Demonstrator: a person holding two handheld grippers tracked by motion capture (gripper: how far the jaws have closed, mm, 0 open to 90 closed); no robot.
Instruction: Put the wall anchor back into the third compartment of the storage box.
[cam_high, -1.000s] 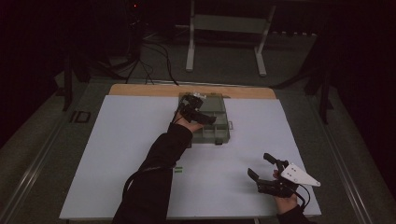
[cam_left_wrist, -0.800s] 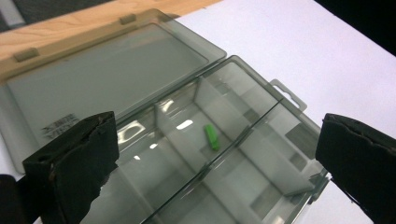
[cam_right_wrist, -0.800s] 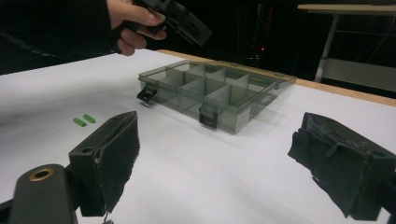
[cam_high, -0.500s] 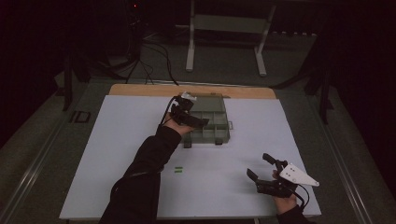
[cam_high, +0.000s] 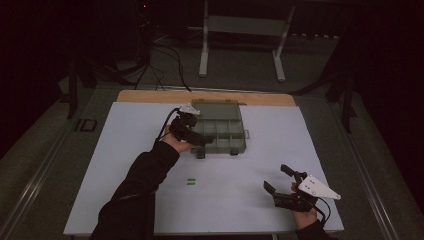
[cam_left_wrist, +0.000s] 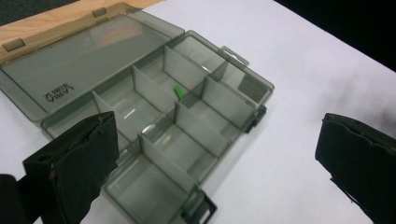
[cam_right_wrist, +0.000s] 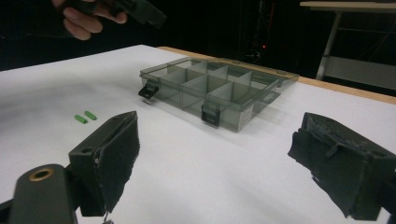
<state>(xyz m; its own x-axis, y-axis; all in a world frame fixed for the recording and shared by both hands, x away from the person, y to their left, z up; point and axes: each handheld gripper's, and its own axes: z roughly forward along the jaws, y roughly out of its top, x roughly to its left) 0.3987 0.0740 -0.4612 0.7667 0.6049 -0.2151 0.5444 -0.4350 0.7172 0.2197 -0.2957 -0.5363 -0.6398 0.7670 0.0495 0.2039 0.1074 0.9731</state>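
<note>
1. Overhead, the left gripper (cam_high: 192, 131) hangs with jaws apart above the open compartment box (cam_left_wrist: 187, 126); one green piece (cam_left_wrist: 179, 92) lies in a middle compartment beyond them.
2. Right gripper (cam_high: 280, 182), jaws apart, faces two green pieces (cam_right_wrist: 85, 116) beyond its left jaw.

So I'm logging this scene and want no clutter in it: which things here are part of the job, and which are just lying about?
Seemingly in the job:
- open organizer box, lid back
- green piece in a middle compartment
- two green pieces on the white table
- left gripper over the box, open
- right gripper, open

Lying about:
- metal stand behind the table
- floor cables
</note>
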